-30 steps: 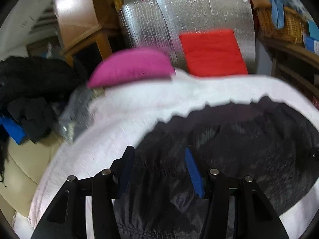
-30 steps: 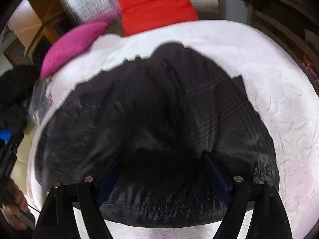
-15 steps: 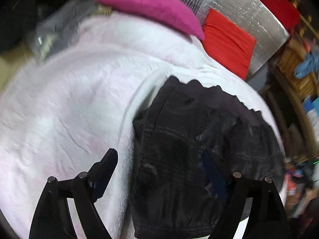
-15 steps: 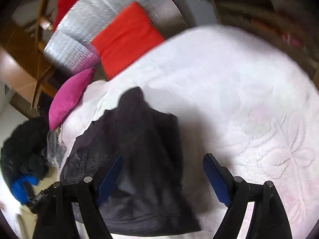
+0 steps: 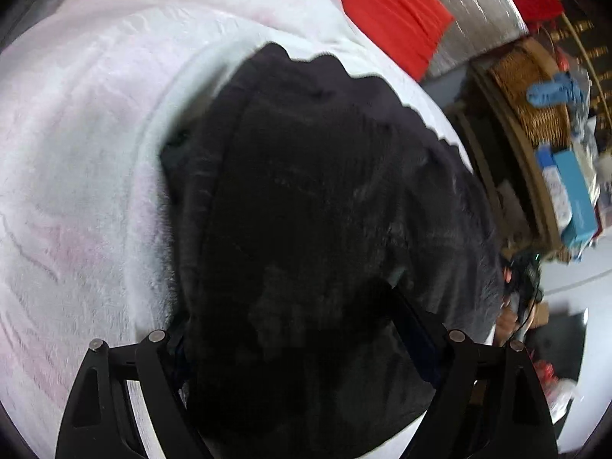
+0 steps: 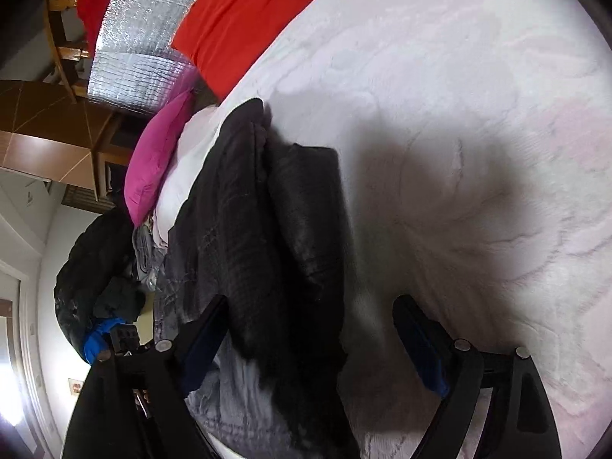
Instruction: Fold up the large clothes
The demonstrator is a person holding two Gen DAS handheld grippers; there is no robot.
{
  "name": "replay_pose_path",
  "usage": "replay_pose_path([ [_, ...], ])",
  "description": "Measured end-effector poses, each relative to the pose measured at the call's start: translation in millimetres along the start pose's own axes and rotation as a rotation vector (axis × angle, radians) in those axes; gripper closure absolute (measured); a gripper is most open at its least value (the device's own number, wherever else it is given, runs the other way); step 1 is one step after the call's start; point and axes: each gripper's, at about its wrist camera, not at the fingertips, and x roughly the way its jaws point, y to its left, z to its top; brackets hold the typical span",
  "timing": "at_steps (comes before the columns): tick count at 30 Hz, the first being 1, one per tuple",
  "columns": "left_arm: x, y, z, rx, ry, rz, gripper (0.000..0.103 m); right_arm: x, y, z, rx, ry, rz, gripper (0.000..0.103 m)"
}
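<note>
White plush bedspread (image 6: 478, 122) fills the scene, the folded black garment (image 5: 306, 210) lying on it; red cushion (image 6: 237, 19) against silver quilted padding (image 6: 130, 38), magenta pillow (image 6: 157, 157) beside. Left hand-held gripper (image 5: 298, 329) and right hand-held gripper (image 6: 310, 329) just spread wide, gripping nothing.

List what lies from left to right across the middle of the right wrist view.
Heap of dark clothes → pink cushion → black garment → white blanket.
</note>
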Motion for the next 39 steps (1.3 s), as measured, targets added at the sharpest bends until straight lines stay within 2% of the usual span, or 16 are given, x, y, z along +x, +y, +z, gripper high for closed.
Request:
replay_pose_path([
  [4, 6.3, -3.6, 1.7, 0.002, 0.010, -0.108, 0.010, 13.1, 12.2, -3.4, -0.052, 0.035, 0.051, 0.006],
  [6, 12.0, -7.1, 4.6, 0.009, 0.013, -0.133, 0.010, 18.3, 20.6, -6.4, -0.087, 0.034, 0.057, 0.002],
  [8, 15.9, -8.3, 10.1, 0.012, 0.009, -0.144, 0.010, 27.9, 32.3, -9.3, -0.092, 0.056, 0.143, 0.001],
  [11, 17.0, -5.9, 10.3, -0.017, -0.018, -0.176, 0.012, 31.6, 44.6, -16.4, -0.121, 0.035, 0.084, 0.002],
  [12, 15.1, -5.3, 10.7, -0.021, -0.025, -0.173, 0.020, 31.7, 46.9, -17.3, -0.119, 0.033, 0.080, 0.005],
  [13, 14.6, -5.3, 11.0, -0.025, -0.034, -0.161, 0.026, 31.6, 50.1, -19.2, -0.119, 0.030, 0.068, 0.008],
  [14, 14.0, -4.7, 11.0, -0.029, -0.044, -0.149, 0.039, 31.6, 55.3, -23.1, -0.136, 0.032, 0.035, 0.017],
  [15, 14.3, -3.5, 12.4, -0.034, -0.048, -0.148, 0.048, 30.4, 60.7, -26.7, -0.157, 0.022, -0.015, 0.029],
  [16, 14.1, -2.8, 12.3, -0.043, -0.058, -0.157, 0.053, 29.2, 66.4, -29.2, -0.176, 0.009, -0.063, 0.035],
  [18, 13.1, -4.2, 13.7, -0.049, -0.074, -0.165, 0.068, 22.9, 71.6, -34.2, -0.183, -0.009, -0.096, 0.063],
  [21, 5.7, -20.5, 11.6, -0.002, -0.107, -0.134, 0.075, 10.5, 91.1, -44.3, -0.226, -0.051, -0.123, 0.070],
  [24, 0.6, -26.6, 9.1, 0.008, -0.112, -0.119, 0.077, -0.7, 110.0, -56.9, -0.264, -0.081, -0.150, 0.072],
  [28, -6.9, -34.8, -3.4, -0.006, -0.084, -0.117, 0.077, -17.7, 113.5, -70.2, -0.256, -0.090, -0.140, 0.073],
  [33, -22.7, -48.4, -43.3, 0.020, -0.045, -0.096, 0.077, -32.2, 106.6, -95.5, -0.226, -0.068, -0.136, 0.073],
  [37, -26.6, -45.6, -77.2, -0.014, -0.018, -0.104, 0.077, -47.0, 91.1, -127.5, -0.198, -0.044, -0.124, 0.073],
  [39, -24.6, -43.1, -86.9, -0.029, -0.011, -0.073, 0.072, -47.1, 84.8, -135.9, -0.198, -0.026, -0.130, 0.069],
])
